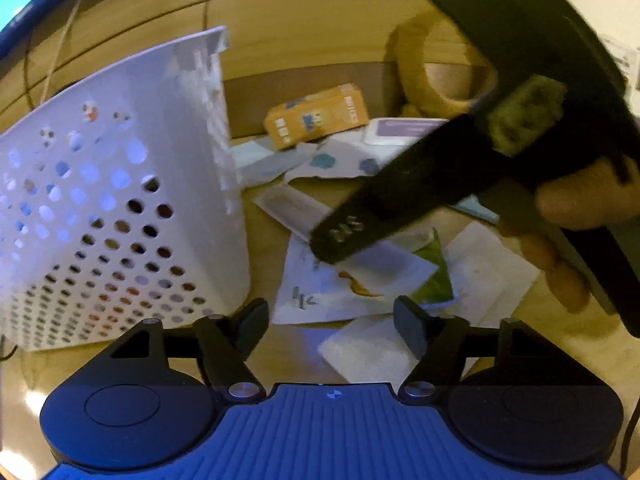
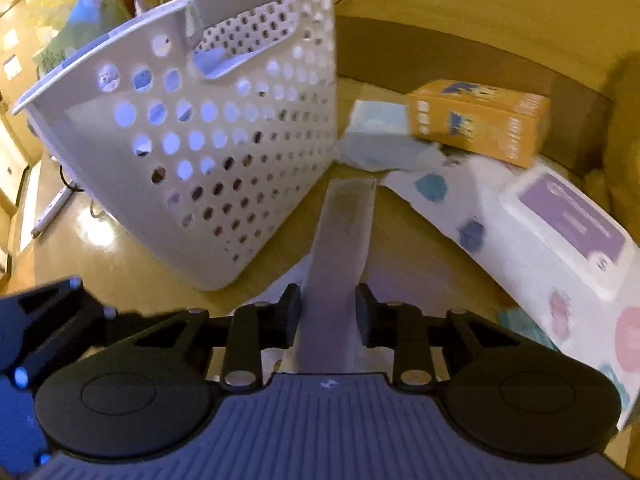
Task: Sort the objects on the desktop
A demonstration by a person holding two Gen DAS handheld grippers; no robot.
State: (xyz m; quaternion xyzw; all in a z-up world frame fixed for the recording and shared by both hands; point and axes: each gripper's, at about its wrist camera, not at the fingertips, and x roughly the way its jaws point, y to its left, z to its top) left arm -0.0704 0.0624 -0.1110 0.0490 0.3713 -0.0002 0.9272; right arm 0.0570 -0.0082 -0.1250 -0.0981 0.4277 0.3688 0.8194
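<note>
My right gripper is shut on a long pale grey packet that reaches forward over the wooden desk; both pads sit against its edges. In the left wrist view one black finger of that gripper comes down onto the litter of papers and sachets, with a person's hand behind it. My left gripper is open just above those papers, nothing between its fingers. A white perforated basket stands tilted to the left of both grippers.
An orange box lies behind the papers. A white box with a purple label rests on dotted paper at the right. A green sachet lies among the papers. Cables run along the desk's far side.
</note>
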